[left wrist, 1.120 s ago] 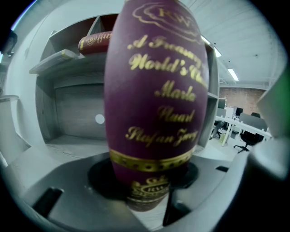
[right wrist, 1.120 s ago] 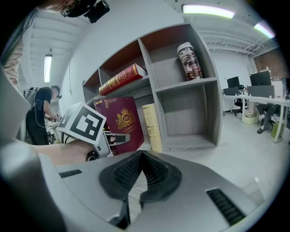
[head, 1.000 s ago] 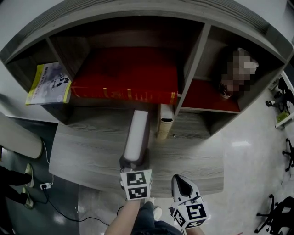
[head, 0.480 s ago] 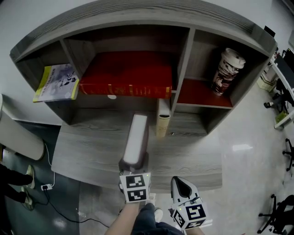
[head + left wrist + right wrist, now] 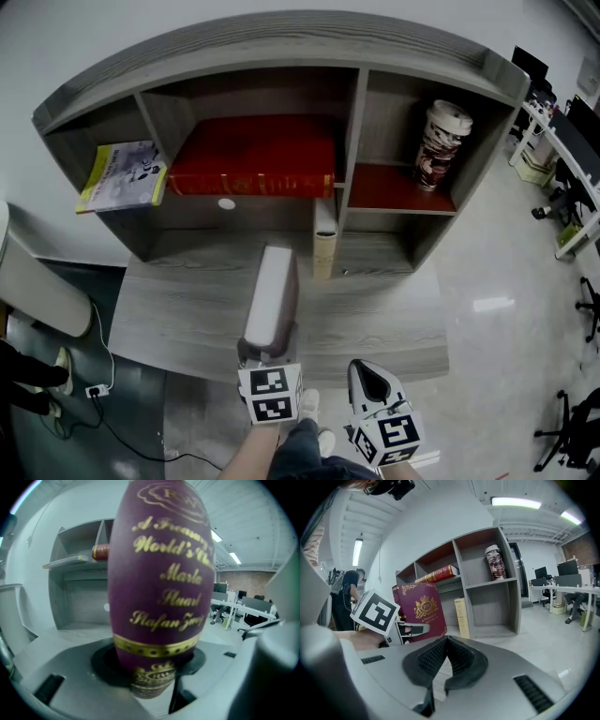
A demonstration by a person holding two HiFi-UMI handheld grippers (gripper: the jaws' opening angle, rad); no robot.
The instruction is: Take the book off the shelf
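Note:
My left gripper is shut on a maroon book with gold lettering, held out in front of the grey shelf unit and free of it. The head view shows its white page edges from above. In the left gripper view the book's spine fills the middle, clamped at its lower end in the left gripper. My right gripper hangs low beside it, shut and holding nothing. From the right gripper view the right gripper shows closed jaws, with the book's cover to the left.
A large red book lies flat in the middle compartment. A cream book stands below it by the divider. A yellow-white booklet sits at the far left, a patterned cup at upper right. Office chairs stand on the right.
The left gripper has drawn the maroon book back from the shelf toward me. The whole shelf now sits farther off in the head view. The right gripper stays put.

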